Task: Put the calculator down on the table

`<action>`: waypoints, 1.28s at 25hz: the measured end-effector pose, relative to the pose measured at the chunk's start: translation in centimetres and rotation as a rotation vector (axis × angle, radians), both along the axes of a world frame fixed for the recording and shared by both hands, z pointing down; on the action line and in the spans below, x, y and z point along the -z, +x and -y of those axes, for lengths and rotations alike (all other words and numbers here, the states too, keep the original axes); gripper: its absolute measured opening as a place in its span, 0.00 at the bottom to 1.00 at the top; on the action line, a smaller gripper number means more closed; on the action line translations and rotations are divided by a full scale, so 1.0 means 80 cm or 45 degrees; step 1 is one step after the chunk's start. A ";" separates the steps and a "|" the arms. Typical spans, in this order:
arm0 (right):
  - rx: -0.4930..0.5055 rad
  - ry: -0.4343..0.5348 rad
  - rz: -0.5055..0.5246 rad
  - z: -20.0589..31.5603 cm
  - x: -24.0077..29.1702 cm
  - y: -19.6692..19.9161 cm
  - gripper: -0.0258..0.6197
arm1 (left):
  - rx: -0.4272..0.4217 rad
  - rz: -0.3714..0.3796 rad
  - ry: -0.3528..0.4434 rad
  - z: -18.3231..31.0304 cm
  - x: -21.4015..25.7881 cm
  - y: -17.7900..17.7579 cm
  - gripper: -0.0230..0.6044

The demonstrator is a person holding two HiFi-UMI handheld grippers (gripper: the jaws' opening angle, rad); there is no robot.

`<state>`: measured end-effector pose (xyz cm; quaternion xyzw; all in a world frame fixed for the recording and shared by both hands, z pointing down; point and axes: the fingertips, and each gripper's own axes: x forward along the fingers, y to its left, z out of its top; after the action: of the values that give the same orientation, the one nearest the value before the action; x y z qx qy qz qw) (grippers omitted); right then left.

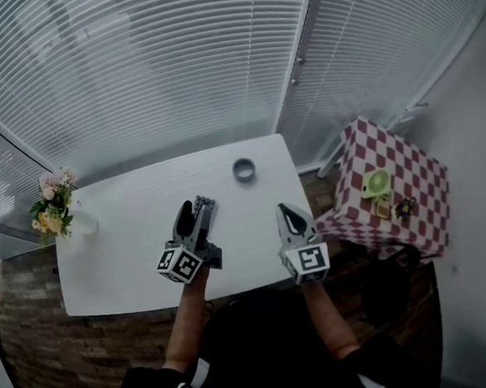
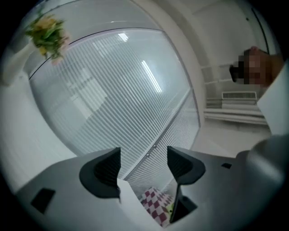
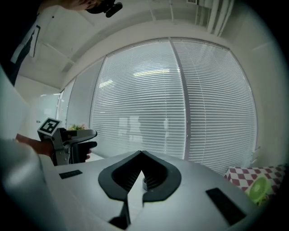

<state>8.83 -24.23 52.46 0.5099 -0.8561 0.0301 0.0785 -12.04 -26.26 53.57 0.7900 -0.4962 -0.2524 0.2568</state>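
A dark grey calculator (image 1: 205, 211) lies on the white table (image 1: 122, 239), close against the right side of my left gripper (image 1: 185, 215). That gripper is rolled onto its side. In the left gripper view its jaws stand apart, the left gripper (image 2: 143, 168) is open, and only blinds show between them; the calculator is out of that view. My right gripper (image 1: 288, 215) hovers over the table's right front corner, apart from the calculator. Its jaws meet at the tips in the right gripper view, so the right gripper (image 3: 141, 159) is shut and empty. That view also catches the left gripper (image 3: 74, 140) at the left.
A grey ring-shaped object (image 1: 244, 170) sits near the table's far edge. A vase of flowers (image 1: 55, 209) stands at the far left corner. To the right is a small red-checked table (image 1: 407, 169) carrying green items. Closed blinds line the window behind.
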 end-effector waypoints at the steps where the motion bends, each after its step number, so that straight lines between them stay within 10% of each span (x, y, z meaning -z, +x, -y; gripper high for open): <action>1: 0.002 -0.003 0.005 0.000 -0.001 0.001 0.05 | -0.009 0.104 0.029 -0.001 0.008 0.003 0.52; 9: -0.028 0.029 0.017 0.010 0.006 0.001 0.05 | 0.006 0.643 0.189 -0.014 0.053 0.020 0.52; 16: -0.016 0.014 0.037 0.015 0.001 -0.005 0.05 | 0.024 0.875 0.251 -0.023 0.056 0.037 0.52; 29: 0.017 -0.010 0.020 0.015 -0.004 -0.021 0.05 | 0.093 0.883 0.207 -0.031 0.049 0.005 0.51; 32: 0.033 -0.012 0.009 0.014 -0.007 -0.022 0.05 | 0.095 0.889 0.204 -0.035 0.053 0.007 0.09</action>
<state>7.05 -25.36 53.06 0.4983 -0.8628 0.0348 0.0782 -11.49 -23.49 49.32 0.8276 -0.5612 -0.0147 -0.0005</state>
